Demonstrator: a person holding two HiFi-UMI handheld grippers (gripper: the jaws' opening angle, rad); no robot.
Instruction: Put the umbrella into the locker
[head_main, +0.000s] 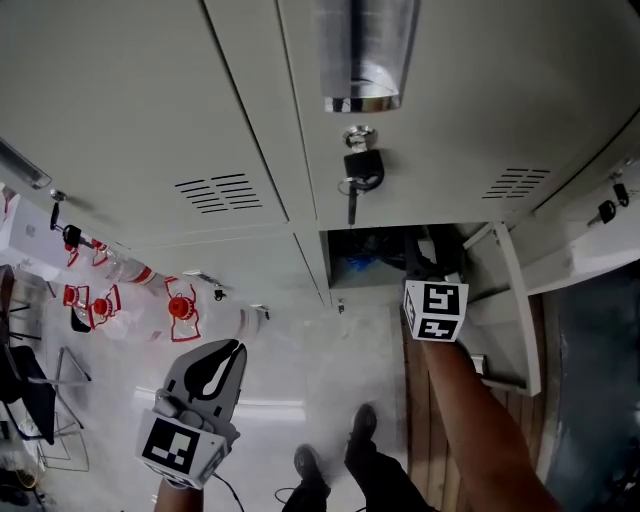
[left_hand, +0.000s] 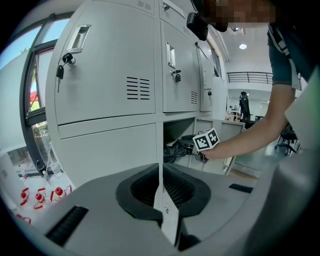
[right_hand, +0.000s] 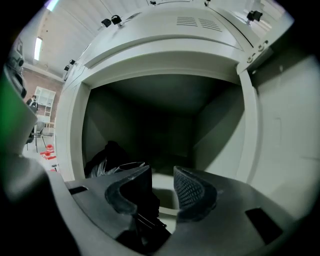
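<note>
From the head view we see our right gripper (head_main: 424, 262) reaching into the open locker (head_main: 322, 262), where the dark umbrella (head_main: 365, 255) lies; our left gripper (head_main: 230, 352) hangs outside; the left gripper view shows its jaws clenched together, empty; the right gripper view shows jaws apart, released, the umbrella just left of them.

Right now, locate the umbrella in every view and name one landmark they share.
Head view: umbrella, a dark bundle inside the open compartment, just right of centre.
Left gripper view: umbrella, a black bundle at mid-frame, in the compartment's mouth.
Right gripper view: umbrella, lower left, lying inside the compartment.
Shared landmark: the open locker compartment that holds it.
</note>
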